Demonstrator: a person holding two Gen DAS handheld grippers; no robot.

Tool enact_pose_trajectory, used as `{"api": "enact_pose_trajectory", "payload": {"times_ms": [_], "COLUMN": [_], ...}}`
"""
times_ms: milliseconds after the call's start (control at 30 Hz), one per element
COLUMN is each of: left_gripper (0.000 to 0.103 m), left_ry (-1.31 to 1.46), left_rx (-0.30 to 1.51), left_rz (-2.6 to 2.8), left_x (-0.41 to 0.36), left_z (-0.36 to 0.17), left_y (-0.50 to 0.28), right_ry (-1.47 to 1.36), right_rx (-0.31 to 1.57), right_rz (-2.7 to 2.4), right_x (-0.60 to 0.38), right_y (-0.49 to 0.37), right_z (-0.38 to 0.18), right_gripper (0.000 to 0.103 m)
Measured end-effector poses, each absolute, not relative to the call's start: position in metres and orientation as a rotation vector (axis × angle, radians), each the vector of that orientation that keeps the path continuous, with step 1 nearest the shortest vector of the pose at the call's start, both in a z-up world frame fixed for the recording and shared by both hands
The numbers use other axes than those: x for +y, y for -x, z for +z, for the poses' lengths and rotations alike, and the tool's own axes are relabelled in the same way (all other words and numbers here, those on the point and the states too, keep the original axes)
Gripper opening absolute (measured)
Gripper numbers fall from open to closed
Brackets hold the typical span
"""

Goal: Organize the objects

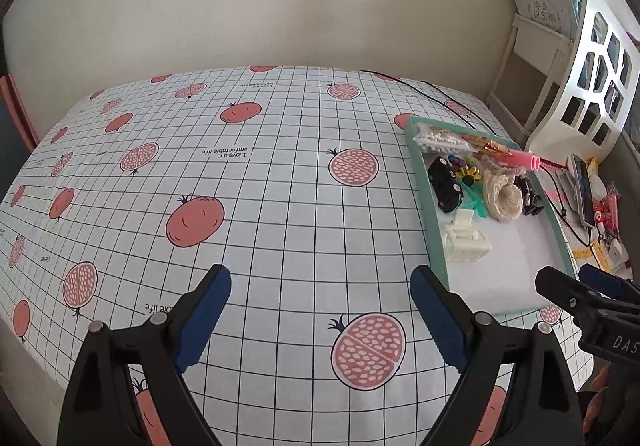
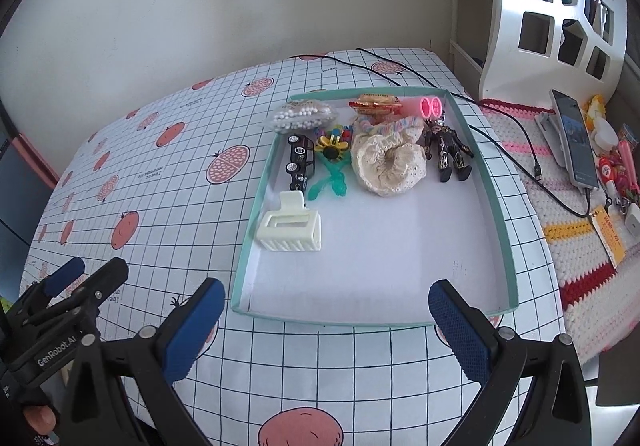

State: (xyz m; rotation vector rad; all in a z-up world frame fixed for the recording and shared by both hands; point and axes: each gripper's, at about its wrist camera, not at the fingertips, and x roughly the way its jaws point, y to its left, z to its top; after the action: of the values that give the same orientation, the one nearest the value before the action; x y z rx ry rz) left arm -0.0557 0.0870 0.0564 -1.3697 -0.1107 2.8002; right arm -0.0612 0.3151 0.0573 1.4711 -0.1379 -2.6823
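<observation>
Gridded tabletop [image 2: 320, 358] bare; small things lie gathered in the teal tray [image 2: 506, 230].
We hold both grippers, left [image 1: 320, 314] and right [image 2: 326, 326], jaws spread, empty: sorting finished, or emptying ahead.

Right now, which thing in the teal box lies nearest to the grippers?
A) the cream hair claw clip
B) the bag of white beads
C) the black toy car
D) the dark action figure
A: in the right wrist view the cream hair claw clip lies alone in the teal box, nearer the camera than the other items, which cluster at its far end.
</observation>
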Motion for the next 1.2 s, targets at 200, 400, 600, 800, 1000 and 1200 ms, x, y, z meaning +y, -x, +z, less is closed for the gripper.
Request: {"api": "enact_pose_trajectory", "payload": {"times_ms": [200,400,600,800,1000,1200], "left_gripper": [0.091,0.091,0.091,0.091,0.091,0.091], "left_ry": [1.407,1.445,1.472,1.49,1.509,1.55], "left_rx": [-0.1,-0.135,-0.149,-0.165,-0.153,-0.121], "left_rz": [2.797,2.785,2.782,2.773,2.764,2.745], "left_x": [0.082,0.072,0.063,0.057,0.056,0.06], "left_z": [0.04,0.026,0.018,0.01,0.004,-0.007], "left_y": [0.046,0.039,0.035,0.032,0.029,0.028], "right_ry": [-1.505,-1.521,-1.542,-1.561,-1.587,-1.603], "right_rx": [-0.123,-0.095,-0.074,-0.064,-0.054,-0.045], "right_rz": [-2.658,-2.642,-2.631,-2.623,-2.613,-2.613], "right_x": [0.311,0.304,0.301,0.298,0.297,0.298], "right_y": [0.053,0.047,0.044,0.042,0.04,0.041], "right_z": [0.037,0.025,0.015,0.005,-0.005,-0.011], "right_gripper": [0.103,0.103,0.103,0.103,0.103,0.103]}}
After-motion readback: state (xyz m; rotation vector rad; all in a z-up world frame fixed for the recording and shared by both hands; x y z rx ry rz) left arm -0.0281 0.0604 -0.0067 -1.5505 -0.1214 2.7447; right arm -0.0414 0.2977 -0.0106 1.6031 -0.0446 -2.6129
